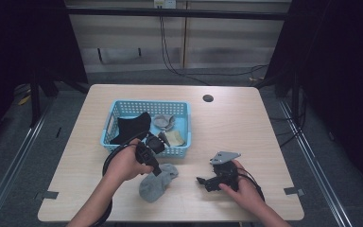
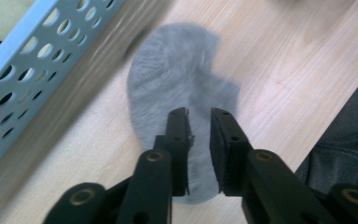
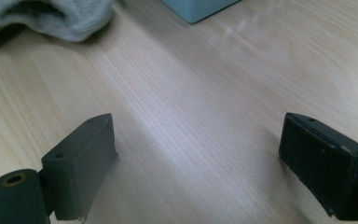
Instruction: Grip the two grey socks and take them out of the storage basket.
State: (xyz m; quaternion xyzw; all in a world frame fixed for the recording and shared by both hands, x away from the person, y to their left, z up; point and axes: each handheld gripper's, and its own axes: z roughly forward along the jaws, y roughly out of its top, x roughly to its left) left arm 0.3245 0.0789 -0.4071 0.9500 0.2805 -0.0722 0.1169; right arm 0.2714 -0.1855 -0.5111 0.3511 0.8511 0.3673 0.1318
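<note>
A grey sock [image 1: 157,182] lies flat on the wooden table in front of a light blue basket [image 1: 146,102]. My left gripper [image 1: 157,171] points down at the sock's near end. In the left gripper view the jaws [image 2: 199,112] hover over the sock [image 2: 177,79] with a narrow gap and nothing pinched between them; the picture is blurred. My right gripper [image 1: 201,182] rests low on the table to the sock's right. Its jaws [image 3: 200,126] stand wide open over bare wood, with the sock [image 3: 51,16] farther off at the upper left.
The basket holds a black cloth [image 1: 132,126], another grey sock [image 1: 163,122] and a beige piece [image 1: 175,138]. Its perforated wall [image 2: 28,60] runs close beside the left gripper. A round hole [image 1: 208,98] sits in the table's far side.
</note>
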